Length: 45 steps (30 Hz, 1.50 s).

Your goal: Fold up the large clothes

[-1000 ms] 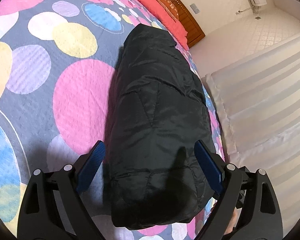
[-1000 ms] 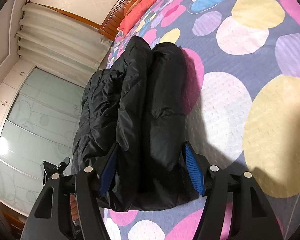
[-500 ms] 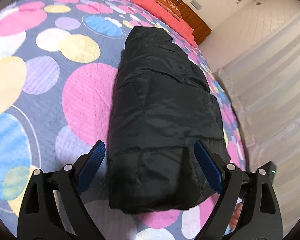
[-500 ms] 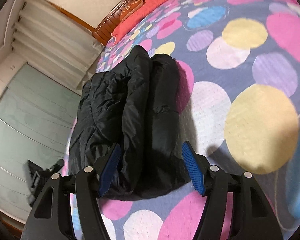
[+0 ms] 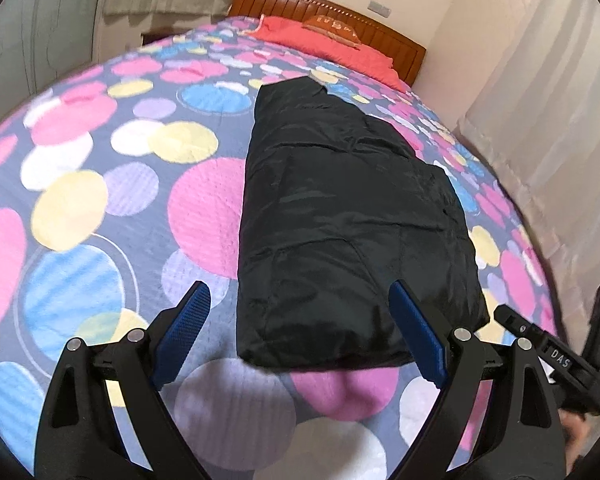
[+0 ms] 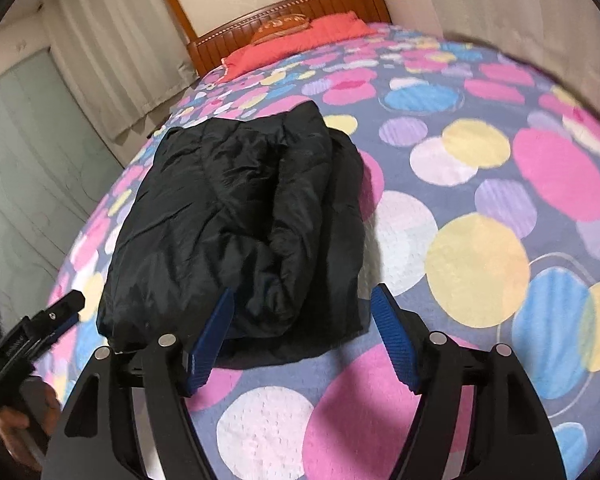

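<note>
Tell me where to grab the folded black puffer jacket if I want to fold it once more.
Probably the near short edge of the black puffer jacket, coming in low from the foot of the bed. It lies lengthwise toward the headboard, so this end faces both open grippers. In the right wrist view the layers stack thickest at the near edge; pinch the corners there.

This is a bedroom in a home. A wide bed fills the scene, spread with a grey-blue bedspread [image 5: 100, 184] printed in pink, yellow, blue and white circles. At the far end stands a carved wooden headboard [image 5: 332, 10], with red pillows [image 5: 324, 40] laid against it. Pale pleated curtains [image 6: 116, 60] hang along the left wall, next to frosted sliding panels [image 6: 24, 152]. The walls are cream.
</note>
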### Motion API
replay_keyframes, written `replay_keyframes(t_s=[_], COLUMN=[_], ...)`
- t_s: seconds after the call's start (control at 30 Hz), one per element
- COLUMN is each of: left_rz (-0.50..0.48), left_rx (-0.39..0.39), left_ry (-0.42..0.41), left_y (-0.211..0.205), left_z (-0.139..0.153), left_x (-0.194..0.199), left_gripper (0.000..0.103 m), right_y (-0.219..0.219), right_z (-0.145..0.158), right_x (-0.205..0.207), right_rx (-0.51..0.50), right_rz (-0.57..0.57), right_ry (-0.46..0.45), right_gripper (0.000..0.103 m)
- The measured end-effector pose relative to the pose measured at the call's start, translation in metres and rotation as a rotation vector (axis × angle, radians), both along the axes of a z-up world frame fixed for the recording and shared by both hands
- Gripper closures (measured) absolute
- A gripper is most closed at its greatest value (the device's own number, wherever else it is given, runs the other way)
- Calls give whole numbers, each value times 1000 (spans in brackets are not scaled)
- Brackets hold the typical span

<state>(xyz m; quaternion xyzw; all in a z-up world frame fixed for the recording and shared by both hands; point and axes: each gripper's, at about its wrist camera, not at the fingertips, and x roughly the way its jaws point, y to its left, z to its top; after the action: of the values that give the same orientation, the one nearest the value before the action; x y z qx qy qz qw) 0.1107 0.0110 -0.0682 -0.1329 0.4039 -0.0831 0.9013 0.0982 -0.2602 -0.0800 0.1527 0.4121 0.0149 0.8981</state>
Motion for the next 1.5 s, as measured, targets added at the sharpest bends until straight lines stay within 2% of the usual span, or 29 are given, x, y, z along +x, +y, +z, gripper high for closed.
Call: replay_keyframes(t_s=[0.07, 0.23, 0.6, 0.93, 1.5], left_rz=[1, 1, 25, 23, 29], left_rx=[42, 79, 144, 151, 163], left_ry=[-21, -47, -119, -170, -181], left_y=[-6, -12, -20, -24, -26], left_z=[5, 14, 39, 59, 64], left_x=[-7, -22, -46, -62, -68], left_gripper=[12, 12, 12, 11, 11], right_y=[9, 25, 44, 54, 57], right_z=[5, 17, 50, 65, 69], right_x=[-5, -17, -38, -48, -54], right_rx=[-42, -134, -205, -230, -231], right_rz=[8, 17, 4, 12, 12], right_ry=[-15, -55, -133, -171, -188], right_gripper=[32, 27, 25, 23, 23])
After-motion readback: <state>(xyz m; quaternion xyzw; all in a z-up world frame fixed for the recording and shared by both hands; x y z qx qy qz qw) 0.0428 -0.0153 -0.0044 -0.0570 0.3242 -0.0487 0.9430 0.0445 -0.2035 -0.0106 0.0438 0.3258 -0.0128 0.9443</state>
